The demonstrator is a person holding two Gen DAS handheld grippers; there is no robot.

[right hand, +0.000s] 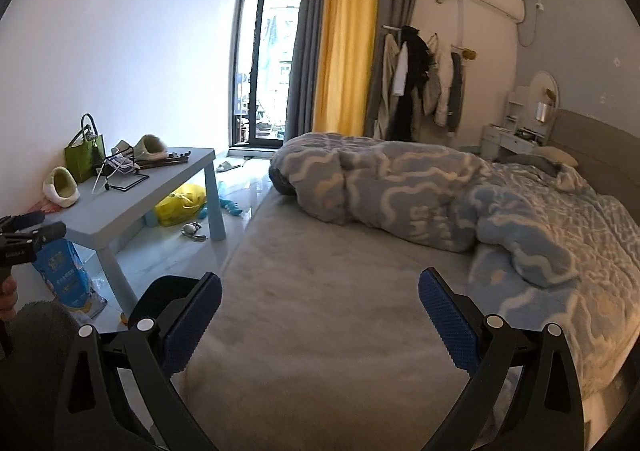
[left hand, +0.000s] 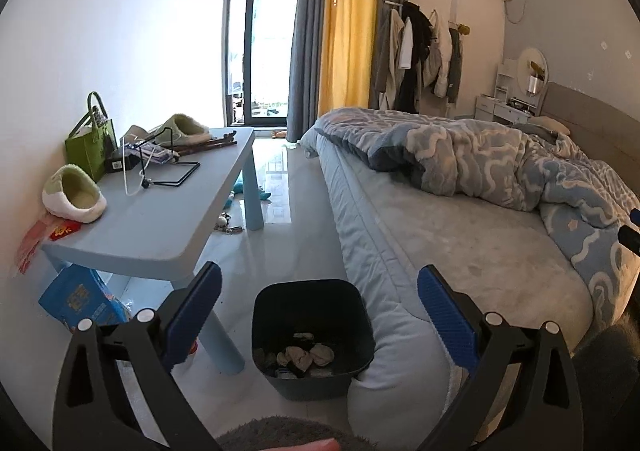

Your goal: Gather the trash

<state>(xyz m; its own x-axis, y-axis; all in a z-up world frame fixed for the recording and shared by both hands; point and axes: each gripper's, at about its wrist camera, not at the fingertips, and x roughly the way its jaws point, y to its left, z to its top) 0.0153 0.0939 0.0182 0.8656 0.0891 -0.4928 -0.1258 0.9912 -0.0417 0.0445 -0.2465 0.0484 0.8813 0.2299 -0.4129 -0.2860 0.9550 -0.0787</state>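
- Left gripper (left hand: 319,287) hangs over the floor, jaws wide and holding nothing
- Below it a dark trash bin (left hand: 312,335) stands against the bed (left hand: 460,251), crumpled trash (left hand: 306,355) lying inside
- Right gripper (right hand: 320,291) hangs above the bed, jaws wide and bare
- Blue surface (left hand: 160,219) carries slippers (left hand: 74,199) and a green bag (left hand: 90,147)

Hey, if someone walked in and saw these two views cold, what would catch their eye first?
Probably the bright yellow curtain beside the balcony door, straight ahead. Next, the rumpled blue-and-white duvet heaped on the bed at right, and the cluttered light-blue table against the left wall, with a green tote bag. Nearest, a dark trash bin holding crumpled tissues sits on the floor between the open fingers of the left hand-held gripper.
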